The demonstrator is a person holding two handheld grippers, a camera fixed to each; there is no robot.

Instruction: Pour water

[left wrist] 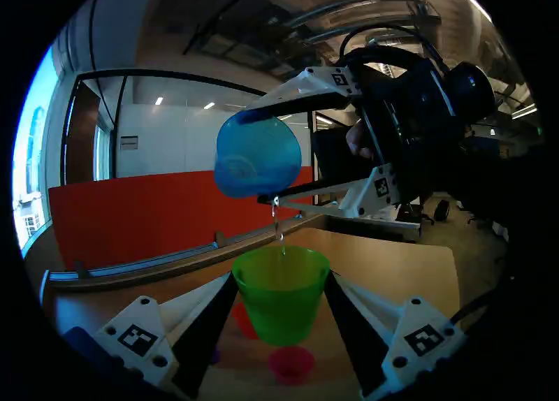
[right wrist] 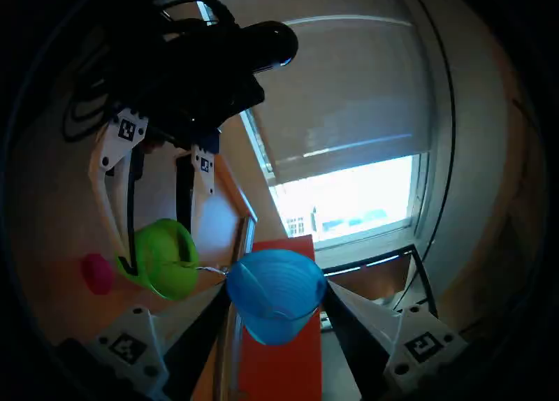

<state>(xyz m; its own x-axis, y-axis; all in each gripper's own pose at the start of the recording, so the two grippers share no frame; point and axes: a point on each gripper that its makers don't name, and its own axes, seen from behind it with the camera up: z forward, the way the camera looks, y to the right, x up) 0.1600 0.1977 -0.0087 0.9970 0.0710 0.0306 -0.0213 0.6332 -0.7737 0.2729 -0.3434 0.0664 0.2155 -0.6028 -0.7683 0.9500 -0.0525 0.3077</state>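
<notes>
Water is going from blue cup to green cup, mid-pour.

In the left gripper view, centre-top, the right gripper (left wrist: 260, 155) is clamping the blue cup (left wrist: 248, 165) by its sides with both fingers and is tilting it far over, the rim pointing down, so that a thin stream of water (left wrist: 277, 223) is falling from its lowest edge. Directly under it, at bottom centre, the left gripper (left wrist: 279, 283) is gripping the green cup (left wrist: 281, 310) between both fingers and is holding it upright, mouth open to the stream, I think to catch w/o spilling. The green cup is hanging above the table (left wrist: 398, 261), not standing on it. A small pink thing (left wrist: 291, 363) is lying on the table below, apart from the cup. The pour is probably near its end, as the stream is thin, but the water level in either cup I cannot tell.
</notes>
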